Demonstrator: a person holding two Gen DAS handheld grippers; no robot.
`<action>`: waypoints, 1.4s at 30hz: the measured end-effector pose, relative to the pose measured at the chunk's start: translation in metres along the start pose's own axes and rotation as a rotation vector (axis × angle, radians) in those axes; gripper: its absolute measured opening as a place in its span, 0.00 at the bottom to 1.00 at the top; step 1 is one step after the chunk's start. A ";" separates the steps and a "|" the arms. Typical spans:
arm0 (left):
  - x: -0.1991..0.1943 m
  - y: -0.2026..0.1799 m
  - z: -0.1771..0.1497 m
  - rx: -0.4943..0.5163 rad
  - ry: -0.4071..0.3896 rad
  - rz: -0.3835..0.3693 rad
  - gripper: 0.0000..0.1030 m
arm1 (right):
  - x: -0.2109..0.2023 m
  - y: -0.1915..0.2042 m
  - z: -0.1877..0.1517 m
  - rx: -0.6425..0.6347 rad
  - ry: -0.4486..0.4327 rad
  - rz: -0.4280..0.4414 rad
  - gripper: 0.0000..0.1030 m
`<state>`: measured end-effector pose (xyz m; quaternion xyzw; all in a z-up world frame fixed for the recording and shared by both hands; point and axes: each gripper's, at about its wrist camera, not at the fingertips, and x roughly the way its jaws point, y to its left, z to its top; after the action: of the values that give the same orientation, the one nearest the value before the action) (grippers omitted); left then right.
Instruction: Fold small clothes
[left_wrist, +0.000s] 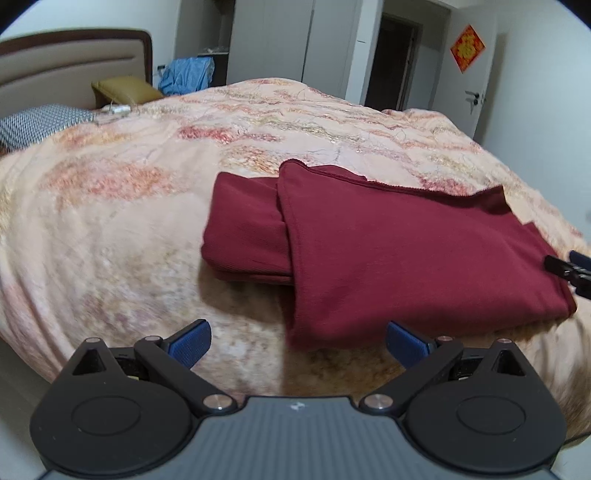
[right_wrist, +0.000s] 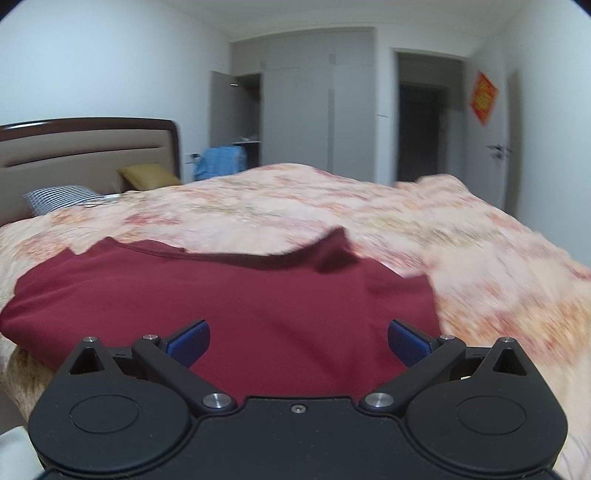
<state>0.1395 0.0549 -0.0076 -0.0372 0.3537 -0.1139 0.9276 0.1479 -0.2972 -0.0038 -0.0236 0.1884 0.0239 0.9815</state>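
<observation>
A dark red garment (left_wrist: 388, 251) lies folded on the bed, one part tucked under a larger top layer. In the right wrist view it (right_wrist: 229, 295) spreads just ahead of the fingers. My left gripper (left_wrist: 298, 341) is open and empty, hovering at the garment's near left corner. My right gripper (right_wrist: 298, 341) is open and empty above the garment's near edge; its tip also shows in the left wrist view (left_wrist: 569, 267) at the garment's right side.
The bed has a peach floral blanket (left_wrist: 147, 184). A headboard (left_wrist: 70, 70), a yellow pillow (left_wrist: 125, 90) and a patterned pillow (left_wrist: 37, 123) are at the far left. Blue cloth (left_wrist: 186, 75), grey wardrobes and a doorway stand behind.
</observation>
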 end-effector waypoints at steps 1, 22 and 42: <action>0.002 0.000 -0.001 -0.027 -0.004 -0.010 1.00 | 0.006 0.006 0.004 -0.013 -0.008 0.021 0.99; 0.035 -0.002 -0.043 -0.481 -0.117 -0.097 1.00 | 0.085 0.057 -0.021 -0.077 -0.027 0.212 1.00; 0.061 -0.007 -0.050 -0.671 -0.230 -0.276 1.00 | 0.074 0.040 -0.025 0.011 -0.068 0.272 1.00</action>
<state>0.1490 0.0344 -0.0840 -0.3986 0.2564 -0.1107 0.8736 0.2053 -0.2554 -0.0563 0.0082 0.1568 0.1567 0.9751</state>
